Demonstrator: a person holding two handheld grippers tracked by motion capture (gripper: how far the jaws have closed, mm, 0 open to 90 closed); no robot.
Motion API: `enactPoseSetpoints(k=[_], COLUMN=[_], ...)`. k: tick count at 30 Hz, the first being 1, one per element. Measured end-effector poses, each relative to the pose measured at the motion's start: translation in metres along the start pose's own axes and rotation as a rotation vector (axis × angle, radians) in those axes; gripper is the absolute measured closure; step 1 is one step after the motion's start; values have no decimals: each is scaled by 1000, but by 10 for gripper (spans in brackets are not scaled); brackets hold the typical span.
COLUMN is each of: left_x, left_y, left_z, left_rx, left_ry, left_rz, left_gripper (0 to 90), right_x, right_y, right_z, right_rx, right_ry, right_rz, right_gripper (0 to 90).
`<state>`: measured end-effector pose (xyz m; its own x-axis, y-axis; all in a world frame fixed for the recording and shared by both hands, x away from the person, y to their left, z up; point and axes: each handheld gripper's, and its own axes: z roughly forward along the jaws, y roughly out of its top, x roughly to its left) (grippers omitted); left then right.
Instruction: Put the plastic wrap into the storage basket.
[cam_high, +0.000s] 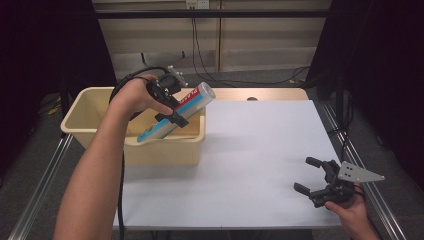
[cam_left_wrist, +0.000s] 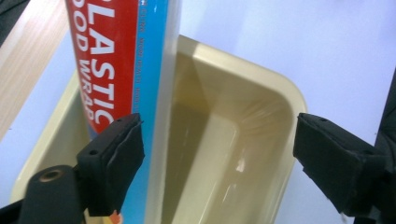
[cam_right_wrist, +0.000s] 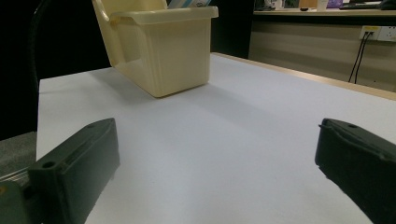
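A long plastic wrap box (cam_high: 182, 107), red, blue and white, leans in the cream plastic bin (cam_high: 165, 152). Its lower end is inside the bin and its upper end sticks out over the right rim. My left gripper (cam_high: 172, 112) hangs over the box, open. In the left gripper view the jaws stand wide apart (cam_left_wrist: 219, 135); the left one overlaps the box (cam_left_wrist: 119, 60) and the right one is clear of it, over the bin's far wall (cam_left_wrist: 280, 84). My right gripper (cam_high: 306, 174) rests low near the table's front right, open with nothing in it (cam_right_wrist: 217, 144).
A white sheet (cam_high: 260, 150) covers the table to the right of the bin. The bin (cam_right_wrist: 163, 51) stands at the table's left, and a wooden strip (cam_high: 260, 93) runs along the back edge. Metal rails (cam_high: 360, 165) line both sides. Cables hang on the wall behind.
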<state>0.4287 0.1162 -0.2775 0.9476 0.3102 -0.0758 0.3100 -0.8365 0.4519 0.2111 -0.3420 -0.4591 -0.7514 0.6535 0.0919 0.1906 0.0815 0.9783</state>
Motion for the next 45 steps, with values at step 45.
enactPoseSetpoints(k=[45], left_x=[-82], left_y=[-65], left_z=[41], left_rx=[-596], left_ry=[-127], left_rz=[1], left_gripper=[38], right_x=[3], right_y=[2], right_z=[-2], right_rx=[-4], right_ry=[0], right_rz=[-9], right_gripper=[0])
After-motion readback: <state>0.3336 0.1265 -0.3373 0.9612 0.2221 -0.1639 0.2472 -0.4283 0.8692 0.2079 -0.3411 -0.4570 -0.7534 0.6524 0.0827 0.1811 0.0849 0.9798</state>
